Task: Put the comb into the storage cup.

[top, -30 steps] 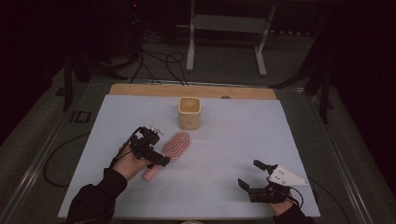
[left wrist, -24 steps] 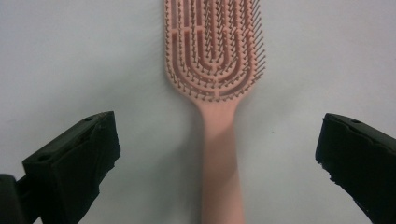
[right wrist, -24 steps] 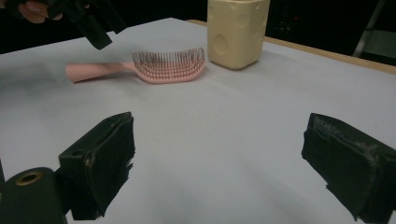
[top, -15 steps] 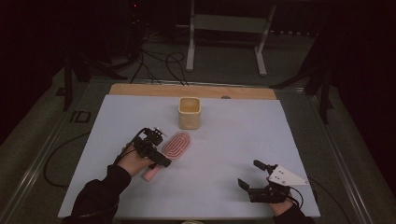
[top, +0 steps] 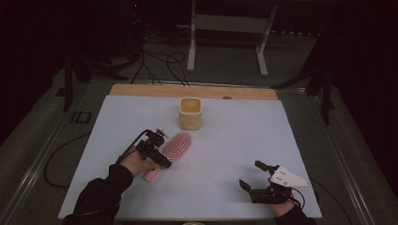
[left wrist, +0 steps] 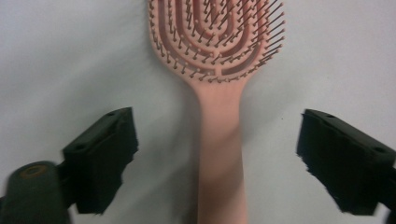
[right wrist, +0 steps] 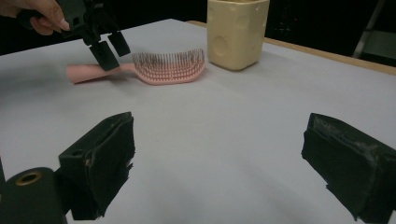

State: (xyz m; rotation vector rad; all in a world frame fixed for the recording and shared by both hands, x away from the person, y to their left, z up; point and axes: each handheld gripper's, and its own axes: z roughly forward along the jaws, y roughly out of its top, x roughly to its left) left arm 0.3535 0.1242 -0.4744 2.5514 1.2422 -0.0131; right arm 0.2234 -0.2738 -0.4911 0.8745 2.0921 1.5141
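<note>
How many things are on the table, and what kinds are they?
Pink hairbrush: 1
Cream cup: 1
Total: 2

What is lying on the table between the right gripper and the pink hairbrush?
Nothing lies there. In the right gripper view, bare white table runs from the right gripper up to the hairbrush.
</note>
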